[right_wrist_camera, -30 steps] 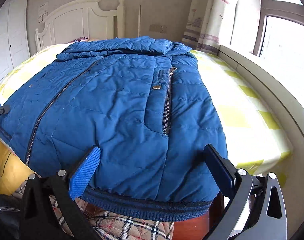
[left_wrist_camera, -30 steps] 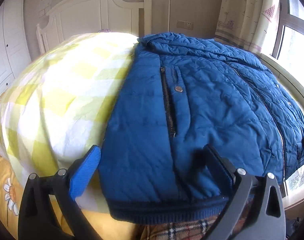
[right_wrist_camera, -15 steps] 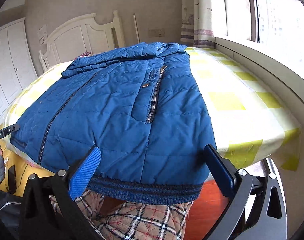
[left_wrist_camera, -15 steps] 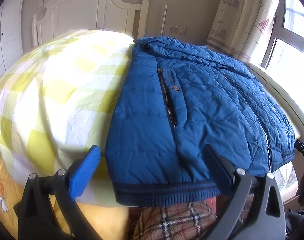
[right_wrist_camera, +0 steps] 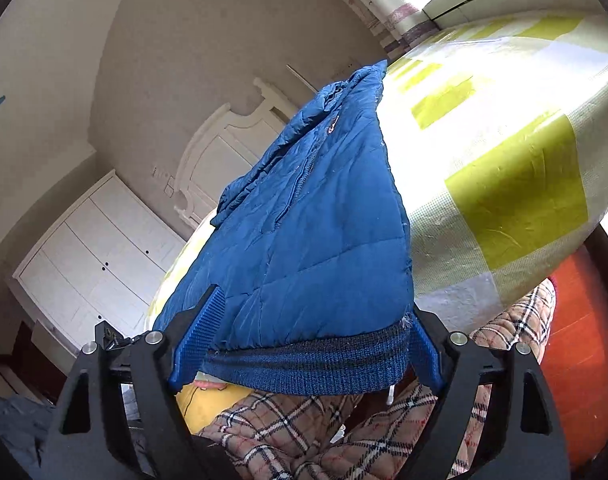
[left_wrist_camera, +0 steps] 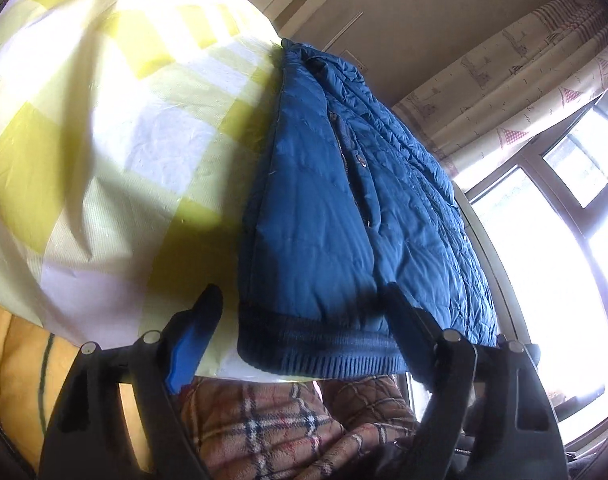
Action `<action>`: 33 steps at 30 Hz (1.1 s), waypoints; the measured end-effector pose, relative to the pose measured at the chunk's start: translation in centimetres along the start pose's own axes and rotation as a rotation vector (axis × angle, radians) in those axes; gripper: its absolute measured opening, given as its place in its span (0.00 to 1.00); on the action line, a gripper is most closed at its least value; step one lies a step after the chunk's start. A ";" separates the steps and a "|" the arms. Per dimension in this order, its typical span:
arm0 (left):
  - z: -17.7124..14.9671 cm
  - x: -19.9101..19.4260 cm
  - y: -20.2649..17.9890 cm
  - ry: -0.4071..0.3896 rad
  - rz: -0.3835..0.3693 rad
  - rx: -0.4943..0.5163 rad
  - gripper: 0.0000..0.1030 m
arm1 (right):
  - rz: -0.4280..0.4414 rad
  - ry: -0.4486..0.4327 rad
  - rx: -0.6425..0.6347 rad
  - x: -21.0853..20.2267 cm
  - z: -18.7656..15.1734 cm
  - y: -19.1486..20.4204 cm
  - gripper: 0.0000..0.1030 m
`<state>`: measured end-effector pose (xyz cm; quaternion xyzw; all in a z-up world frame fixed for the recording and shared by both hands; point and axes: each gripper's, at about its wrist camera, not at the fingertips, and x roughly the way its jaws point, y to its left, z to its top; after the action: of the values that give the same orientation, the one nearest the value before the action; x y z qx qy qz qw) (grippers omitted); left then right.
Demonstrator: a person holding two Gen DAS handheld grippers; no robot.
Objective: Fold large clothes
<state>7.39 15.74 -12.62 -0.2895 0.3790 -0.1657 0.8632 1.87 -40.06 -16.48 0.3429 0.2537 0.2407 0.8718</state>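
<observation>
A blue quilted jacket (left_wrist_camera: 343,220) (right_wrist_camera: 315,220) lies zipped and flat on the yellow-and-white checked bed sheet (left_wrist_camera: 104,160) (right_wrist_camera: 503,160), its ribbed hem (left_wrist_camera: 319,352) (right_wrist_camera: 304,364) hanging over the near edge. My left gripper (left_wrist_camera: 304,292) straddles one hem corner with its jaws closing. The blue pad (left_wrist_camera: 184,352) stands off the fabric over the sheet. My right gripper (right_wrist_camera: 315,304) straddles the other hem corner, jaws closing too, the hem filling most of the gap between its pads (right_wrist_camera: 200,340). Neither grip looks pressed tight.
A person's plaid-trousered legs (left_wrist_camera: 264,420) (right_wrist_camera: 304,420) stand against the bed's near edge. A white headboard (right_wrist_camera: 224,140) and white wardrobe (right_wrist_camera: 96,248) are at the far side. Curtains (left_wrist_camera: 503,80) and a bright window (left_wrist_camera: 563,240) flank the bed.
Both grippers sank to the bed's near edge and rolled. Their jaws narrowed, and the jacket's hem corners now sit between the fingers.
</observation>
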 end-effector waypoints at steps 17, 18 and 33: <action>1.6 -1.5 -2.4 -0.059 -0.076 0.038 0.63 | 0.115 -0.029 0.044 -1.1 0.0 1.1 0.50; 1.7 -1.4 -2.6 -0.054 -0.075 0.039 0.63 | 0.109 -0.025 0.038 -1.0 -0.1 1.3 0.50; 3.6 0.4 -4.5 -0.052 0.019 0.089 0.66 | -0.047 0.033 -0.111 1.1 1.1 5.8 0.51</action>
<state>10.00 13.43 -8.08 -0.2515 0.3513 -0.1665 0.8863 1.94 -36.13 -11.92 0.2841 0.2624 0.2393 0.8906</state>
